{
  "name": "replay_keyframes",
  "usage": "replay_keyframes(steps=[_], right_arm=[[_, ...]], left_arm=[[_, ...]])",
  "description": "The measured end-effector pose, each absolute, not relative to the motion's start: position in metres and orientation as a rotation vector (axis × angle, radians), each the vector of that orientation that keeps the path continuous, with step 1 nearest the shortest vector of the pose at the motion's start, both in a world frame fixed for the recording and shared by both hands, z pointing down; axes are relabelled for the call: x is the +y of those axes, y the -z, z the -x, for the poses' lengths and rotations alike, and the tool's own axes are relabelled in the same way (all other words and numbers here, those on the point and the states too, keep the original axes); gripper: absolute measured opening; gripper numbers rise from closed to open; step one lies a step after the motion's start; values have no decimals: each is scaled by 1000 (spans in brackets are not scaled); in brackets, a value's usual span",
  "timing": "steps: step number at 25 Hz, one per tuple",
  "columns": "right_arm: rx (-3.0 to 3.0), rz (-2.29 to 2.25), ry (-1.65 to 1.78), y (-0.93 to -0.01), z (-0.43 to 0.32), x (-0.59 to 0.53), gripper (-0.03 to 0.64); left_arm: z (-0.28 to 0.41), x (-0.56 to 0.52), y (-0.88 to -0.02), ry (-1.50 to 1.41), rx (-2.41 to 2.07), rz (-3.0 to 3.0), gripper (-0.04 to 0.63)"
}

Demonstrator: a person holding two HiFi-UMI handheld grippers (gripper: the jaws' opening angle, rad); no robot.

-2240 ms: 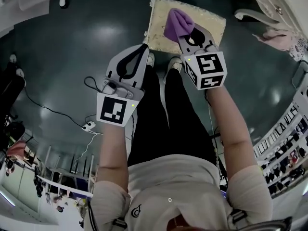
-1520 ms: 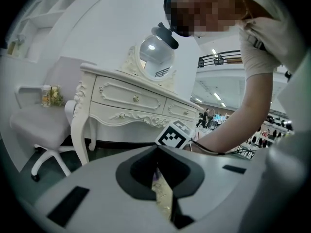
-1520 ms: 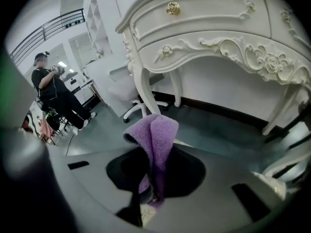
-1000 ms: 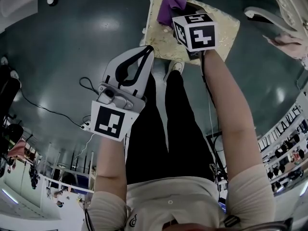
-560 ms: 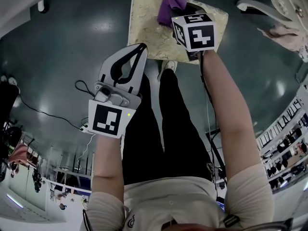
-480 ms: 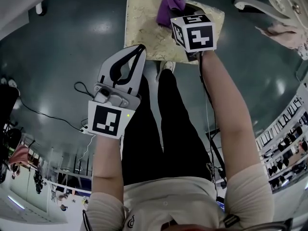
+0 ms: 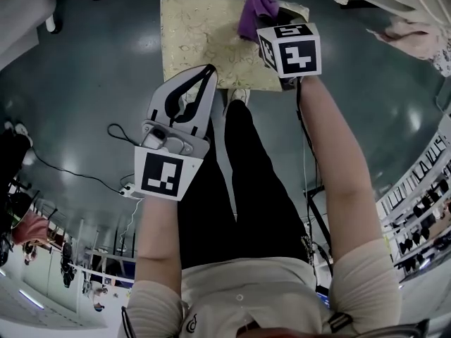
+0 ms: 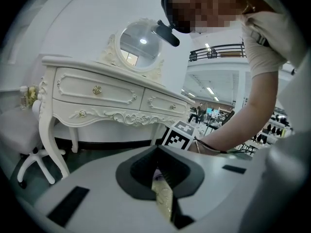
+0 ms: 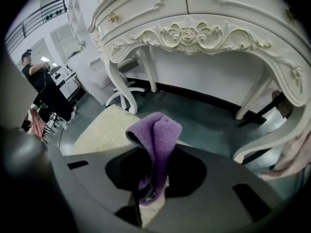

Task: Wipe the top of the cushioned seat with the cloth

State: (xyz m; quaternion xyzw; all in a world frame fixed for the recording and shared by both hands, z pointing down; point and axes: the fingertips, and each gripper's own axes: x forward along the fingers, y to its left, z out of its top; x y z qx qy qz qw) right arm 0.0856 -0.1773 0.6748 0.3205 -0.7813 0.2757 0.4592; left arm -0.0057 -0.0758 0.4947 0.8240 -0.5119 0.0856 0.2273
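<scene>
1. Right gripper (image 7: pixel 271 21) is clamped on the purple cloth (image 7: pixel 255 11). Its own view shows a fold of cloth (image 9: pixel 155 135) pinched between the jaws and bulging out past the tips.
2. Left gripper (image 7: pixel 206 72) has its jaws together with nothing in them. It hangs idle over the near edge of the cushioned seat (image 7: pixel 197 34).
3. The cloth sits over the far right corner of the seat, next to the dark floor (image 7: pixel 106 83). No view settles whether it presses on the fabric or hovers just above it.
4. Progress, as a judgement: the wipe looks under way at that corner. The wide cream-and-gold top to the left of the cloth has no cloth over it, so most of the surface seems left to cover.
5. Nothing on the seat shows which parts have been wiped, so the share done cannot be read.
6. Only the head view shows the whole seat and where both grippers stand over it.
7. Only the right gripper view shows the grip on the cloth, with the seat (image 9: pixel 102 130) below and to the left, and the white dressing table (image 9: pixel 194 23) beyond.
8. The left gripper view (image 8: pixel 158 152) shows just a sliver of seat fabric (image 8: pixel 164 200) through its jaws, plus the table's mirror (image 8: pixel 138 42).
</scene>
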Motion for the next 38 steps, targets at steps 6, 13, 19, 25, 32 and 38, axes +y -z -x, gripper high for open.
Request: replay_keyframes(steps=[6, 13, 19, 25, 32, 38], right_arm=[[-1883, -817, -676, -675, -130, -183, 91], [-1843, -850, -635, -675, -171, -185, 86], [-1772, -889, -617, -676, -206, -186, 83], [-1734, -938, -631, -661, -212, -181, 81], [-1844, -904, -629, -630, -142, -150, 80], [-1925, -780, -668, -626, -49, -101, 81]], left_arm=[[-24, -74, -498, -268, -1371, -2280, 12], [-50, -76, -497, -273, -1354, -2289, 13], [-59, -71, -495, -296, -1337, -2294, 13], [-49, -64, -486, -299, -1320, -2313, 14], [-25, -38, -480, -336, -1249, -2370, 14], [38, -17, -476, -324, -1324, -2330, 14]])
